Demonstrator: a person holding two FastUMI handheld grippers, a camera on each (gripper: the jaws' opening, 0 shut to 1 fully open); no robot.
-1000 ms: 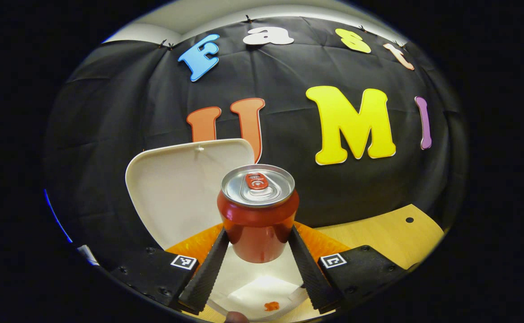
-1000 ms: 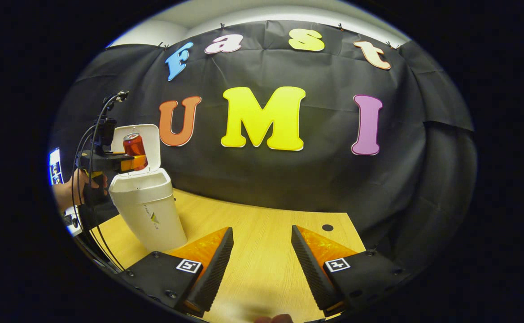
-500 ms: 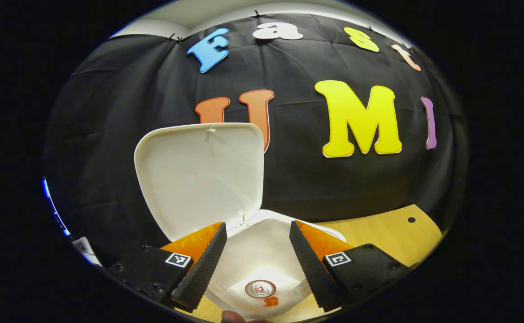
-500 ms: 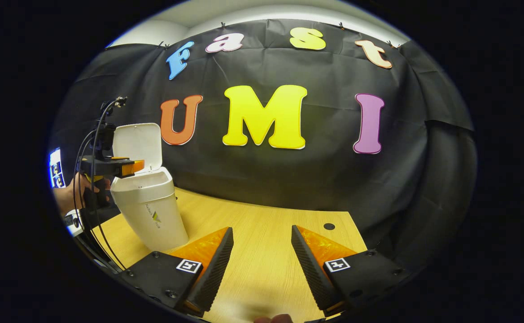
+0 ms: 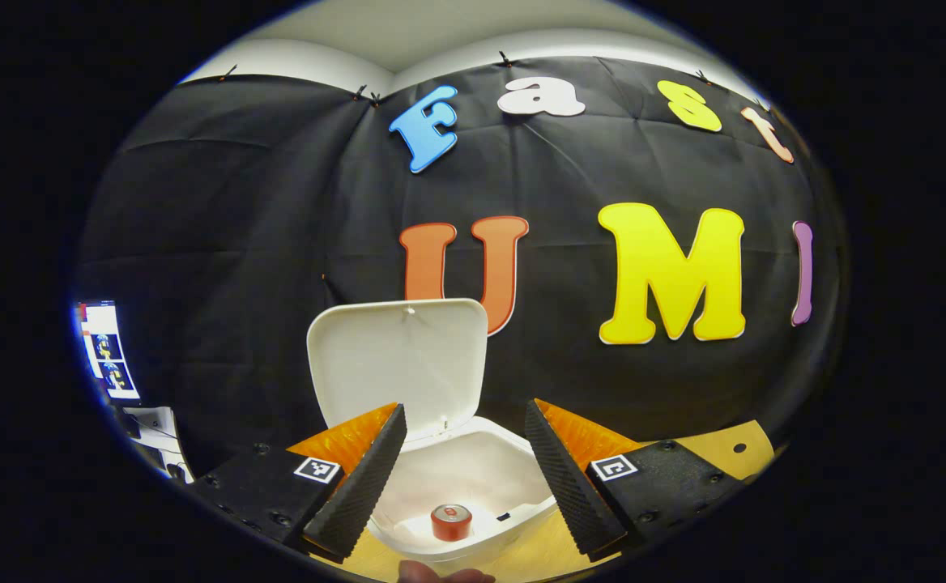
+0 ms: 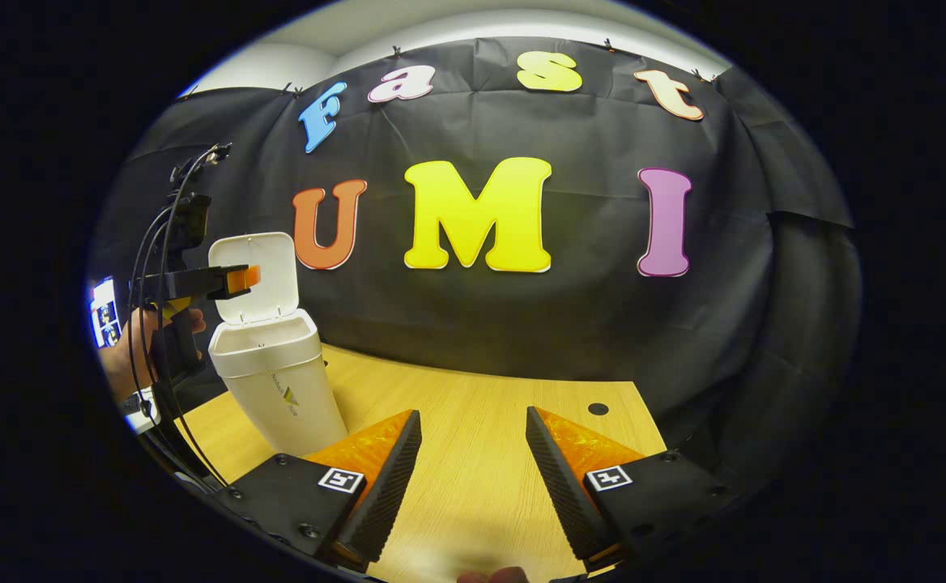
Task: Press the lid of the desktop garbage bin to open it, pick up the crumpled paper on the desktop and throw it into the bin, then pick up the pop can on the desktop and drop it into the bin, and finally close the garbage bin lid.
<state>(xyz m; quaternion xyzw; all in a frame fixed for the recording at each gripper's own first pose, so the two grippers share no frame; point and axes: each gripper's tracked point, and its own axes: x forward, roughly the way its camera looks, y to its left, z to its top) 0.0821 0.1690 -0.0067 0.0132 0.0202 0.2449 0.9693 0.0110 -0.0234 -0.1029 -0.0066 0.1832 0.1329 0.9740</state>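
The white garbage bin (image 5: 513,530) stands with its lid (image 5: 400,364) tipped up and back. A red pop can (image 5: 451,522) lies upright at the bottom inside it. My left gripper (image 5: 463,478) hovers open above the bin's mouth, holding nothing. In the right gripper view the bin (image 6: 279,380) stands at the table's left with its lid (image 6: 258,271) raised, and the left gripper (image 6: 234,279), held by a hand (image 6: 137,348), is level with the lid. My right gripper (image 6: 470,465) is open over the bare wooden table (image 6: 473,421), well to the right of the bin.
A small dark hole (image 6: 598,409) marks the tabletop at the right. Cables (image 6: 149,308) hang from the left gripper's handle. A lit screen (image 5: 104,348) sits at the far left edge.
The left gripper opened and let the can fall into the bin, then rose and drew back from it. The right gripper stayed almost still.
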